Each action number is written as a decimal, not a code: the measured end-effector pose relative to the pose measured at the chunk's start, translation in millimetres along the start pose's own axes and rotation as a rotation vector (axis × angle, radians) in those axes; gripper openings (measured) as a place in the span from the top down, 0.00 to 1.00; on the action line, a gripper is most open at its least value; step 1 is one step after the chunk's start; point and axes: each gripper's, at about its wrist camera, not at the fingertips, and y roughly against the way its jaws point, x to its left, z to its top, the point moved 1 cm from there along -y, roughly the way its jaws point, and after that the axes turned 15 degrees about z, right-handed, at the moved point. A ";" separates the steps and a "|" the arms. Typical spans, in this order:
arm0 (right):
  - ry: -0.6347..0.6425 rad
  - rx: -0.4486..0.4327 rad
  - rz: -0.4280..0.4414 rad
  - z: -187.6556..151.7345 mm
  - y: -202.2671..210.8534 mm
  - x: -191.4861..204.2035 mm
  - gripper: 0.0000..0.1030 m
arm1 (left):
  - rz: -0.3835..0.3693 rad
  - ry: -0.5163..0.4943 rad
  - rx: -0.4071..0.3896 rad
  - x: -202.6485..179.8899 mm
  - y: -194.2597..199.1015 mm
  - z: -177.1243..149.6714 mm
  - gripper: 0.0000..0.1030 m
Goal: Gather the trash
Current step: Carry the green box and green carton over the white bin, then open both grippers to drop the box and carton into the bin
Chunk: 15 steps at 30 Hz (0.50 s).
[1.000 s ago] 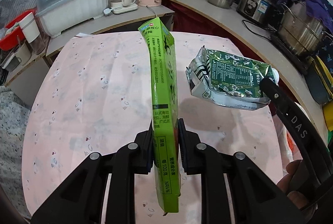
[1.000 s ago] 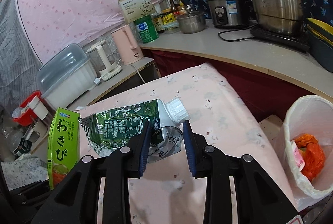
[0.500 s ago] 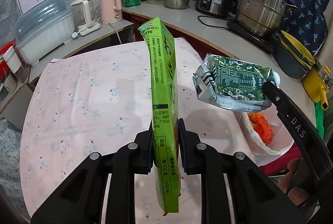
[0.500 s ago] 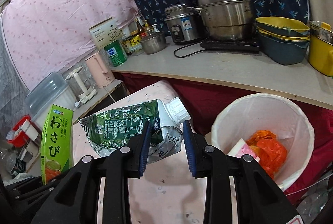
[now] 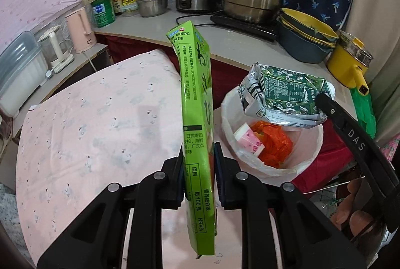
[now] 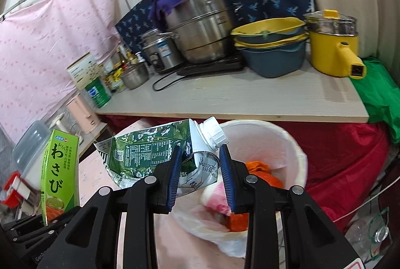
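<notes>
Left gripper (image 5: pixel 198 166) clamps your box (image 5: pixel 197 104); right gripper (image 6: pixel 200 169) clamps the carton (image 6: pixel 155 156). Centre each over the bin (image 6: pixel 297 151) before letting go.

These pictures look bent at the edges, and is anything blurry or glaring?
Left wrist view: the counter bows, black vignette fills the corners; the green box is sharp. Right wrist view: same fisheye bend; the lower left edge smears; the crushed carton and steel pot carry soft glare.
</notes>
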 end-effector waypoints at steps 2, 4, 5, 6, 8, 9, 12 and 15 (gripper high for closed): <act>-0.015 -0.012 -0.020 2.0 6.6 -14.2 0.72 | -0.029 -0.022 0.001 -14.4 -1.0 1.1 0.81; -0.031 -0.026 -0.041 3.2 12.9 -28.6 0.71 | -0.060 -0.050 0.003 -29.4 -3.4 1.7 0.81; -0.038 -0.032 -0.051 4.1 16.2 -35.7 0.72 | -0.076 -0.064 0.005 -37.3 -5.0 2.2 0.81; -0.046 -0.039 -0.062 4.7 19.0 -42.3 0.72 | -0.087 -0.077 0.008 -43.5 -6.8 2.3 0.81; -0.065 -0.055 -0.089 6.1 26.1 -57.4 0.72 | -0.114 -0.101 0.012 -56.7 -9.8 2.9 0.81; -0.074 -0.062 -0.101 6.6 29.2 -64.3 0.72 | -0.124 -0.114 0.012 -63.9 -11.7 3.5 0.81; -0.096 -0.074 -0.129 7.9 36.3 -82.0 0.72 | -0.151 -0.141 0.017 -80.3 -18.2 7.4 0.81; -0.098 -0.078 -0.159 9.8 39.1 -94.3 0.71 | -0.173 -0.165 0.025 -94.1 -27.2 12.3 0.81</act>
